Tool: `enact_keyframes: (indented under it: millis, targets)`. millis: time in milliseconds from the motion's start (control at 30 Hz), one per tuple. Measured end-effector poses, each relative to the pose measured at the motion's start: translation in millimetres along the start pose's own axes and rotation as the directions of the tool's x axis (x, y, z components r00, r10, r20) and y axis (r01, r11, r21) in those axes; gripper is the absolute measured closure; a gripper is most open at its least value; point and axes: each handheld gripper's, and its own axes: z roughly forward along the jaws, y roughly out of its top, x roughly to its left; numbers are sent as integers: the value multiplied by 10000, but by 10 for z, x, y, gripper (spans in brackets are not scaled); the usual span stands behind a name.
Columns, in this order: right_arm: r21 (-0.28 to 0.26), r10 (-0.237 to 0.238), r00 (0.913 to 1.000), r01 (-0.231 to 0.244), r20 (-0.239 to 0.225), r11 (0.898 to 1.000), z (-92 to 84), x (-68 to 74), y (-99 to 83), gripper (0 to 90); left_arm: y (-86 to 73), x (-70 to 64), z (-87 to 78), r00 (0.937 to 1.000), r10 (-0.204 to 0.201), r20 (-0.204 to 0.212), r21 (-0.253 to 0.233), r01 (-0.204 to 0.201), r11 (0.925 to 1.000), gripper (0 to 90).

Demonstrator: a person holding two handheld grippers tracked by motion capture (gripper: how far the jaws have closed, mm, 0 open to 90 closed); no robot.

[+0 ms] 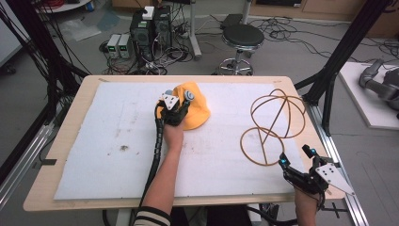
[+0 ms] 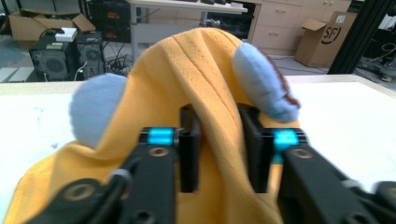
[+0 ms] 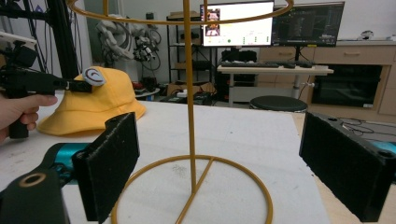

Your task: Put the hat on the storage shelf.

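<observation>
Left gripper (image 1: 181, 107) fingers clenched on soft yellow bucket hat w/ blue ears (image 1: 195, 110), frame centre, on bench; right gripper (image 1: 294, 165) fingers released, lower right by gold wire stand (image 1: 273, 125); hat probably not yet hung

A grey floor (image 1: 301, 56) strewn with cables (image 1: 282, 28) lies beyond the bench (image 1: 66, 136). A black stool (image 1: 242, 37) stands just behind it, computer towers (image 1: 150, 28) to its left. Farther back, a desk (image 3: 275, 70) carries two lit monitors (image 3: 238, 23). Cardboard boxes (image 2: 327, 39) sit by pale drawers (image 2: 280, 21).
</observation>
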Motion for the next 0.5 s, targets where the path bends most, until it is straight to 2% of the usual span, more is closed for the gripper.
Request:
enact_keyframes:
  millis: [33,100,267,367,500]
  targets:
    - [39,27,10000,-27,-7,10000,-1,4,-1,119,14,-2,-13,10000,-58,81,-62,58,10000,789]
    - [41,47,10000,-47,-7,10000,1,7,-3,118,48,-11,-46,9998,86,200,-198,-82,9998,843]
    - [74,-19,10000,20,-4,10000,8,10,-8,119,145,-67,-149,9966,296,768,-824,-232,9963,871]
    - [94,-75,10000,76,-31,9999,10,11,-12,118,228,-103,-241,9933,353,1100,-1274,-212,9916,872]
    - [112,-100,9999,100,-15,9999,3,13,-11,118,355,-123,-388,9880,191,1535,-1915,107,9814,873]
